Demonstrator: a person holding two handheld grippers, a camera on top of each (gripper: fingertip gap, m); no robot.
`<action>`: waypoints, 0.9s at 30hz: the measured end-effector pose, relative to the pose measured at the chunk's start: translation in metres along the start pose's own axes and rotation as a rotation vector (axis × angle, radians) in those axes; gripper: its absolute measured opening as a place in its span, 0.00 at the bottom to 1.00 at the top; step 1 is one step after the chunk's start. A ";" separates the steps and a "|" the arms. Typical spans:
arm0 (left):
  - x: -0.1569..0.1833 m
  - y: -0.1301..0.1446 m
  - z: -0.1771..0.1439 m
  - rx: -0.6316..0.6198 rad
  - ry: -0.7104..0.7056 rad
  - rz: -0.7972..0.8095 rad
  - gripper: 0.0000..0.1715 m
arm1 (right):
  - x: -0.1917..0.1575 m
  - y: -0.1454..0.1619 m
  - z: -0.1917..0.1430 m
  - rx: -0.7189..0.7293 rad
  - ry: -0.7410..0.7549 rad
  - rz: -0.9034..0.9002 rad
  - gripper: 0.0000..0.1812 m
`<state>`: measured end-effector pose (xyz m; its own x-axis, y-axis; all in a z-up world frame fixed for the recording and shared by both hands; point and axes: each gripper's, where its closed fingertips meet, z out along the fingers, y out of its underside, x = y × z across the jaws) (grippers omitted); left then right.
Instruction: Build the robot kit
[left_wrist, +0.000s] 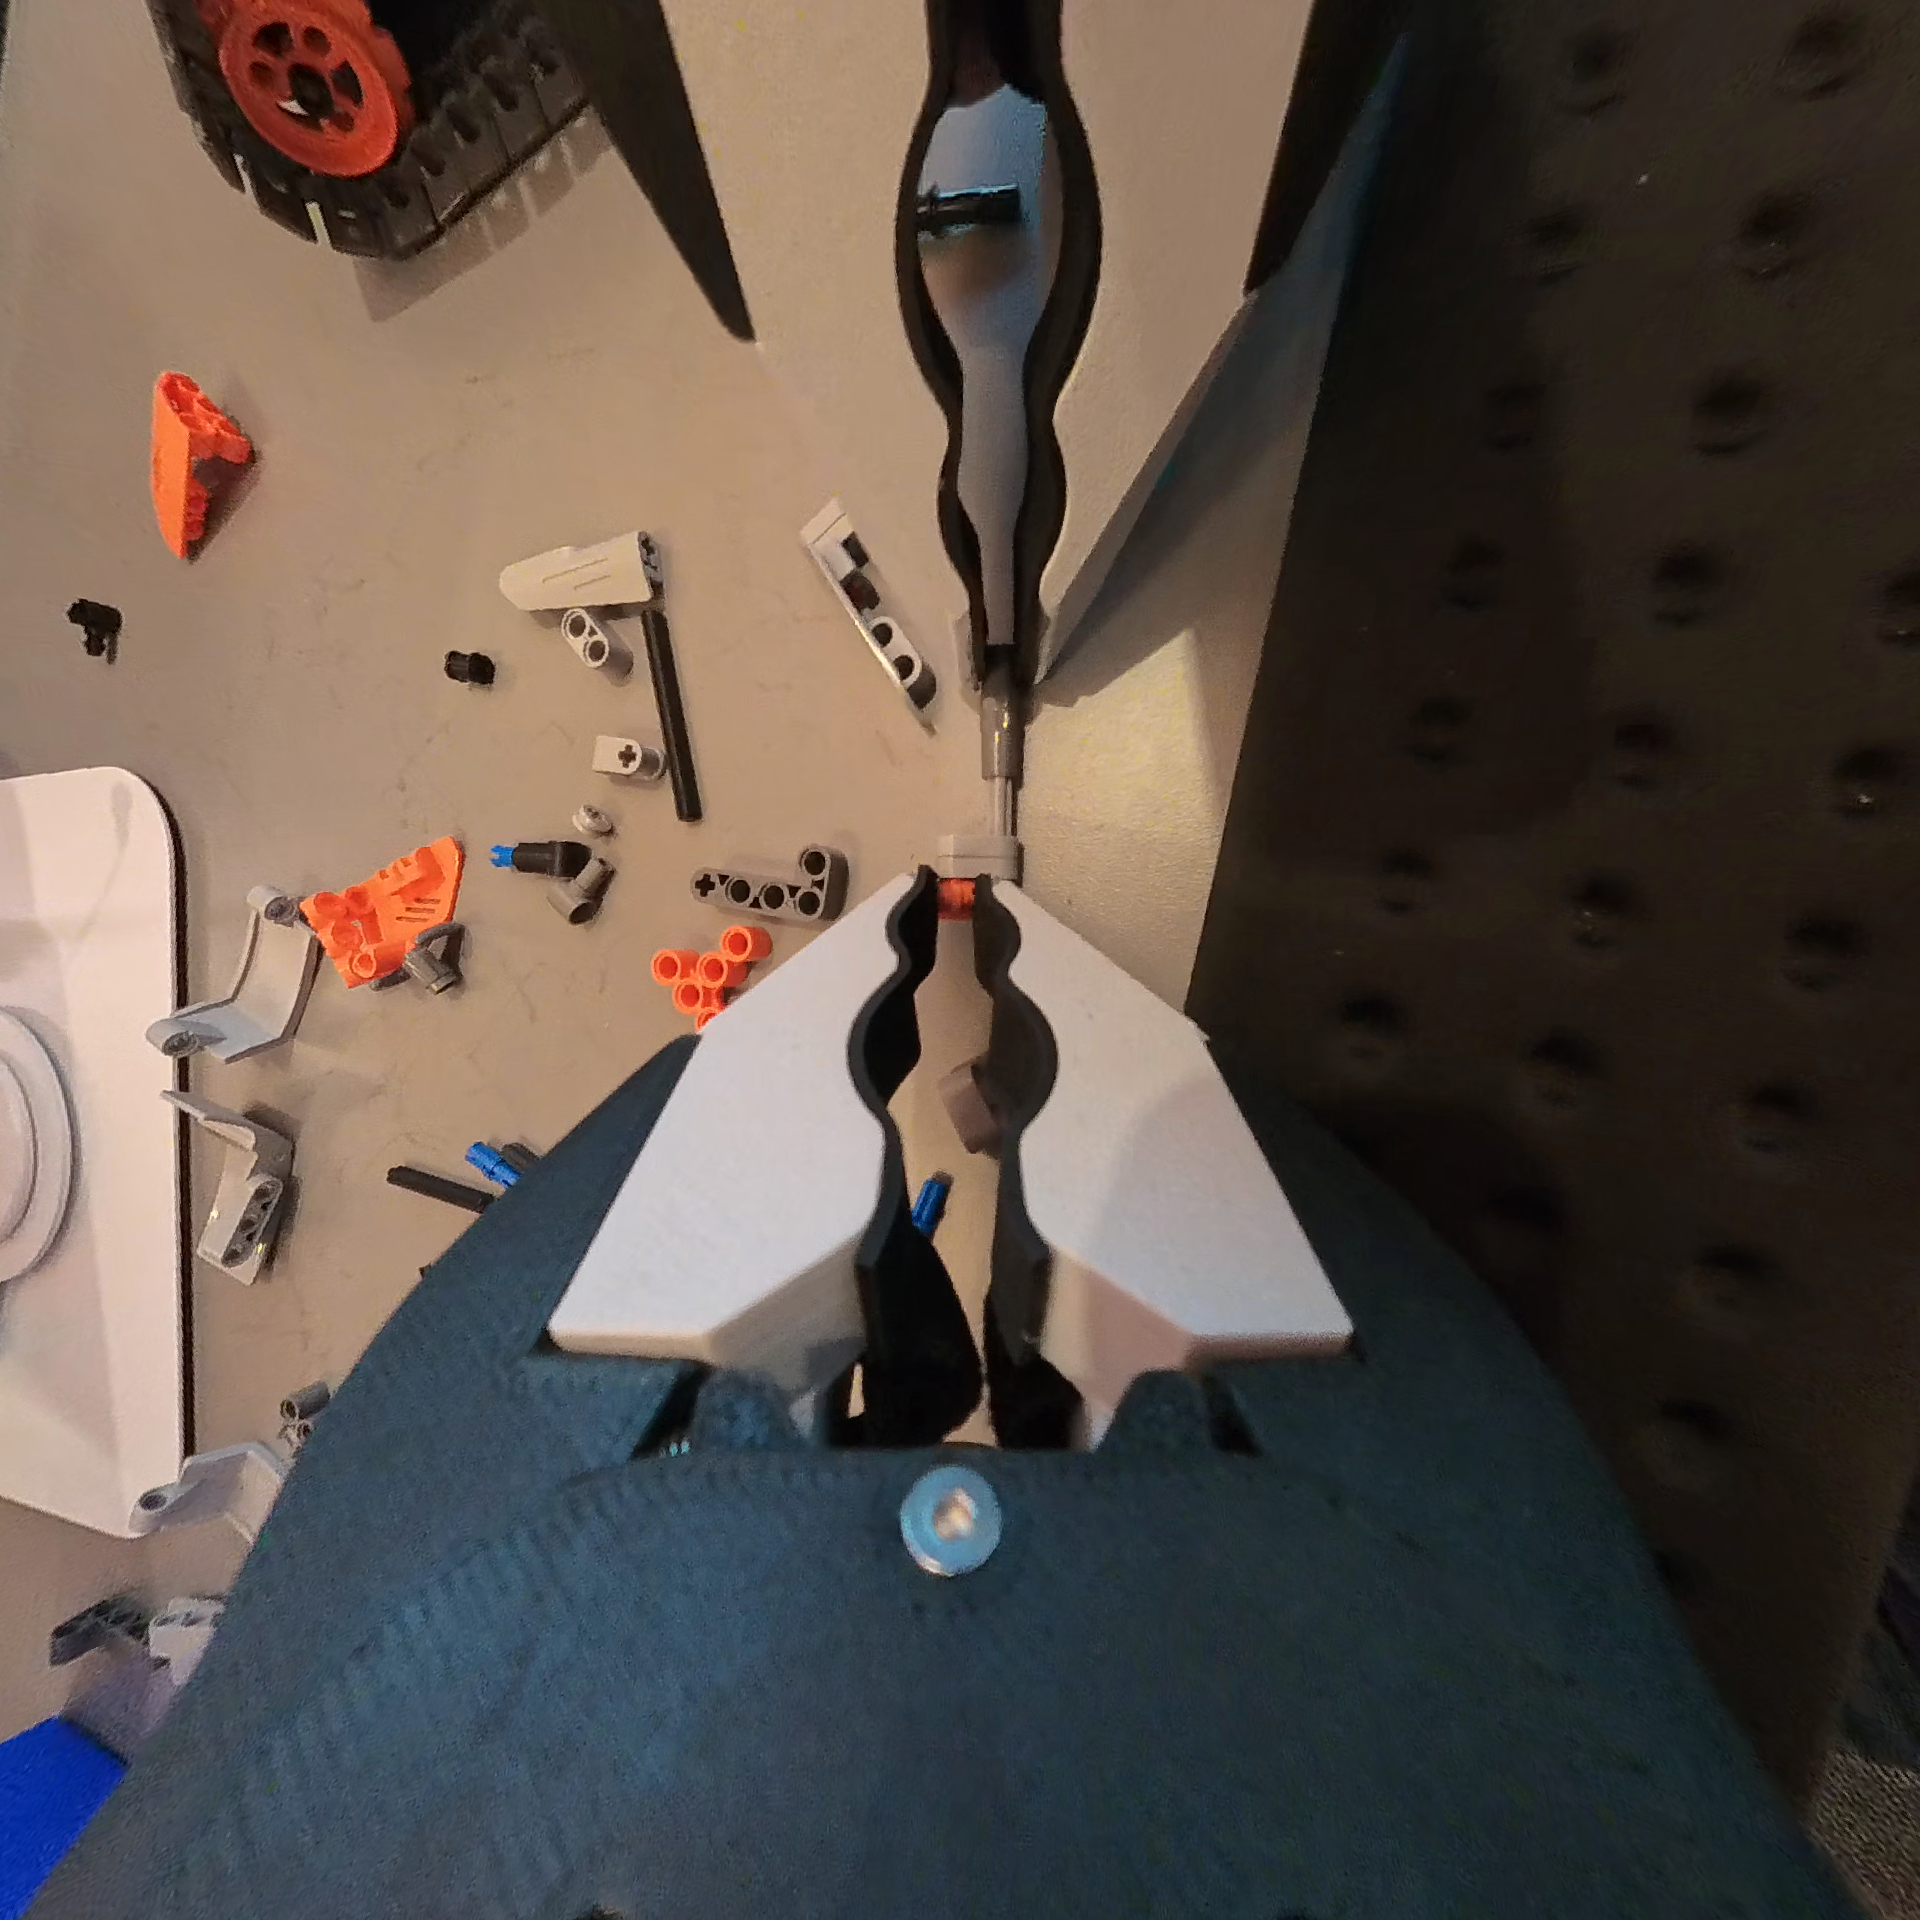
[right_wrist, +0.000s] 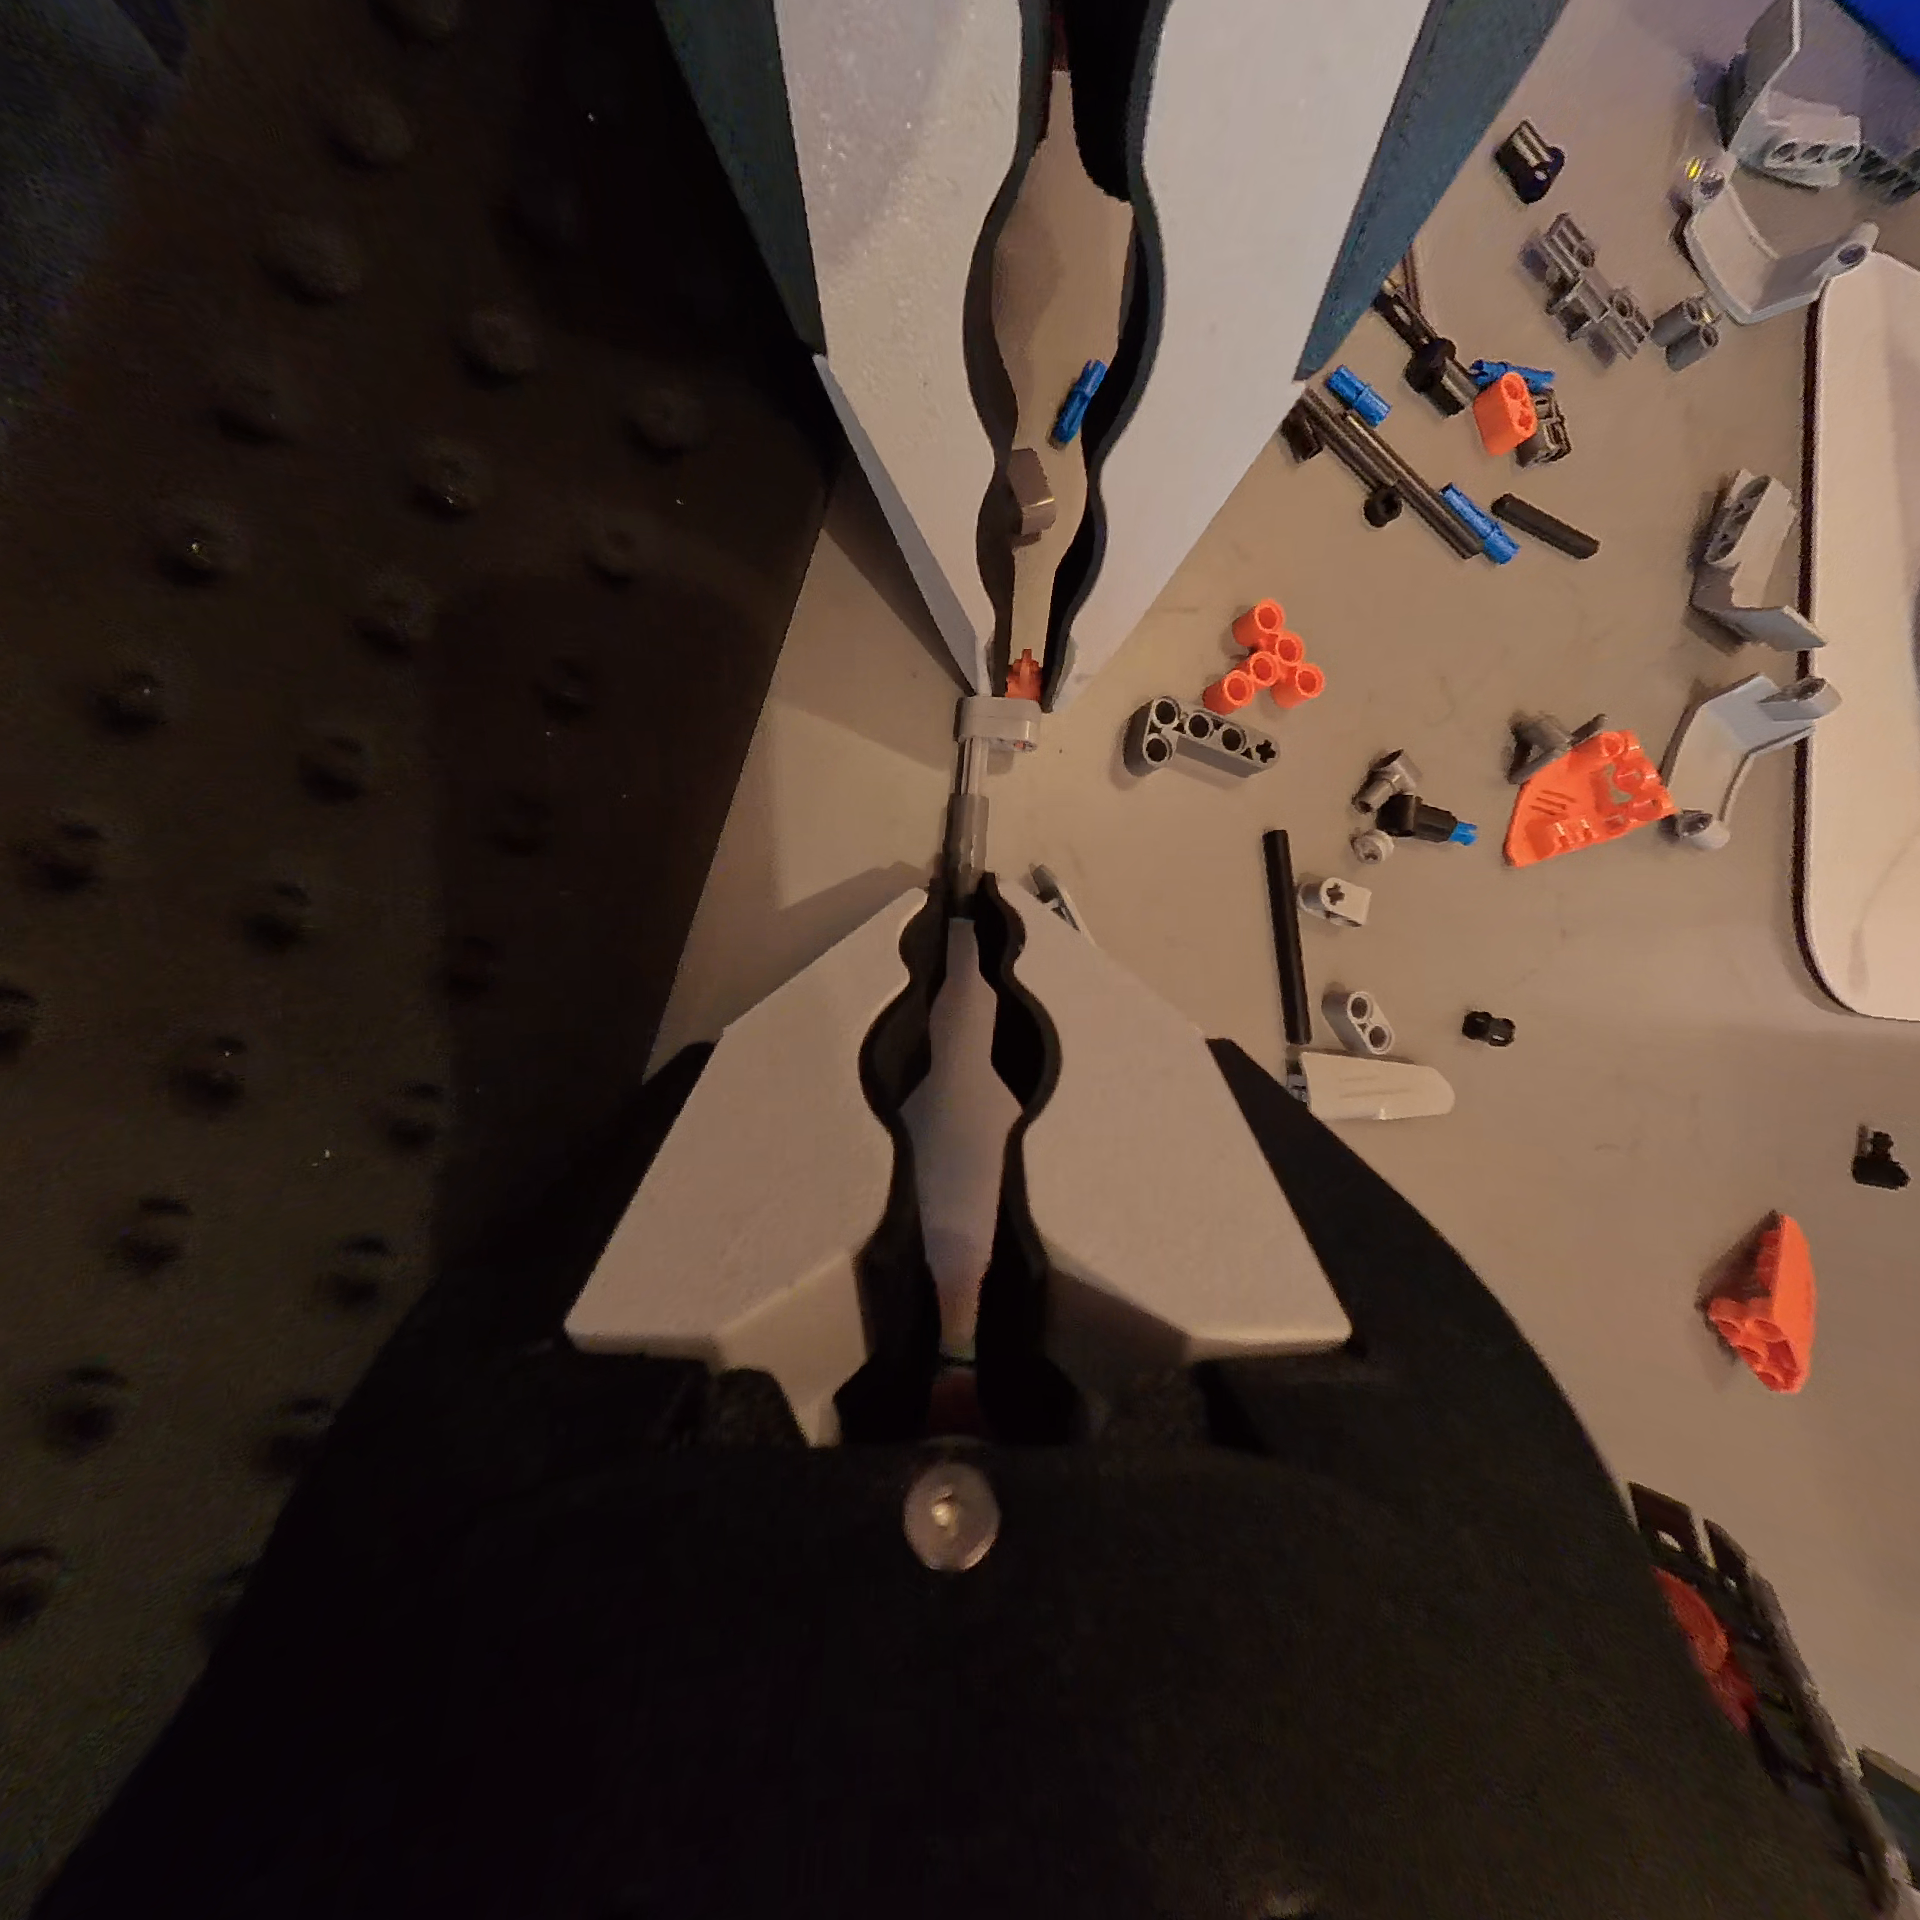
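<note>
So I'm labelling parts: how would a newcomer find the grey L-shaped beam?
Start at the left tool tips. Just left of them on the table lies the L-beam, above an orange connector. It alone is dark grey, bent and holed.

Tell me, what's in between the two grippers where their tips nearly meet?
A thin grey rod joined to a light grey connector spans the gap between the left gripper and right gripper. Both wrist views show it.
</note>
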<state>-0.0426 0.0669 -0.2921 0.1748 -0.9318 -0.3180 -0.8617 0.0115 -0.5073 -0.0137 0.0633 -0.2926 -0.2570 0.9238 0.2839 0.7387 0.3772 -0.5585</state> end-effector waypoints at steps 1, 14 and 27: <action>0.000 0.000 0.000 0.001 -0.001 -0.001 0.02 | 0.000 0.000 0.000 0.006 -0.004 0.005 0.01; 0.000 -0.005 0.003 0.042 -0.026 -0.013 0.02 | 0.000 -0.005 0.003 0.031 -0.026 0.013 0.01; -0.005 -0.005 0.002 0.086 -0.059 0.012 0.03 | 0.003 -0.003 -0.008 0.066 -0.037 0.066 0.06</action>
<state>-0.0379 0.0723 -0.2892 0.1945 -0.9087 -0.3694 -0.8202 0.0559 -0.5694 -0.0122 0.0645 -0.2836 -0.2329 0.9482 0.2162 0.7127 0.3176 -0.6254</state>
